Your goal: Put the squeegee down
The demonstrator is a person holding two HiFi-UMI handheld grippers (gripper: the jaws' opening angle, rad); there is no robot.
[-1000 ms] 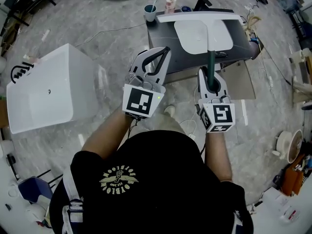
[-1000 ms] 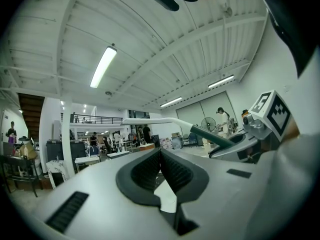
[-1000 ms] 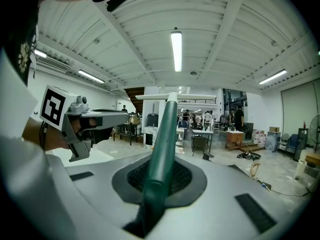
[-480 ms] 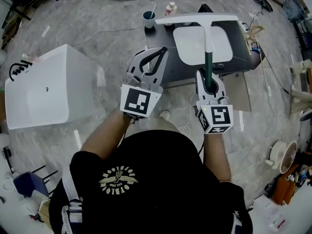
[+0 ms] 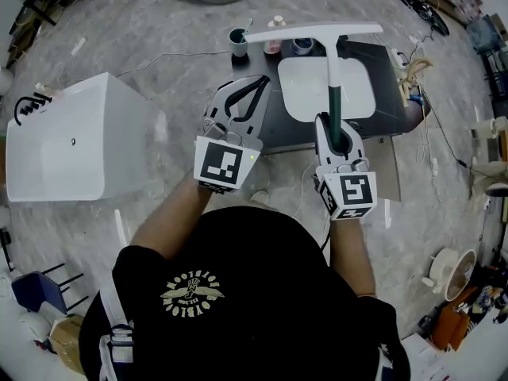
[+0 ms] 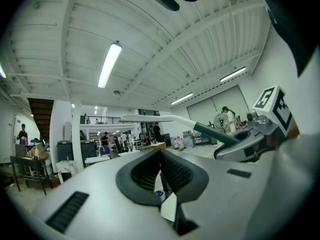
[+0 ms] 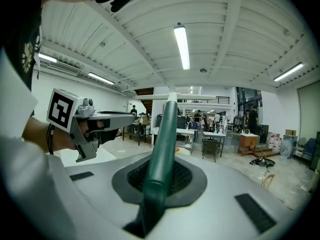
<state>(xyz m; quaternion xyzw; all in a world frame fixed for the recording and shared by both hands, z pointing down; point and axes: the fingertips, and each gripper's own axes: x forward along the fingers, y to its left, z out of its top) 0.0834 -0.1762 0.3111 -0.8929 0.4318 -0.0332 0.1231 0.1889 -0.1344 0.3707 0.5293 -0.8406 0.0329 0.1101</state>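
Observation:
The squeegee point(image 5: 332, 62) has a long white blade, a white shaft and a dark green handle. My right gripper point(image 5: 334, 122) is shut on the green handle and holds the squeegee level, blade forward, above the dark table point(image 5: 278, 125). In the right gripper view the handle point(image 7: 162, 144) runs out between the pads of the right gripper point(image 7: 167, 166). My left gripper point(image 5: 263, 82) hovers beside it at the table's left end, shut with nothing in it. The left gripper view shows the left gripper point(image 6: 160, 154) with tips together, and the squeegee point(image 6: 165, 119) to its right.
A white tray point(image 5: 305, 94) lies on the dark table. A cup point(image 5: 238, 40) and small bottles point(image 5: 276, 30) stand at its far edge. A large white box point(image 5: 71, 145) sits on the floor at left. Cables point(image 5: 432, 109) and clutter lie at right.
Both grippers have moved forward together with the squeegee. The table and tray have come nearer, and the blade now hangs over the table's far edge.

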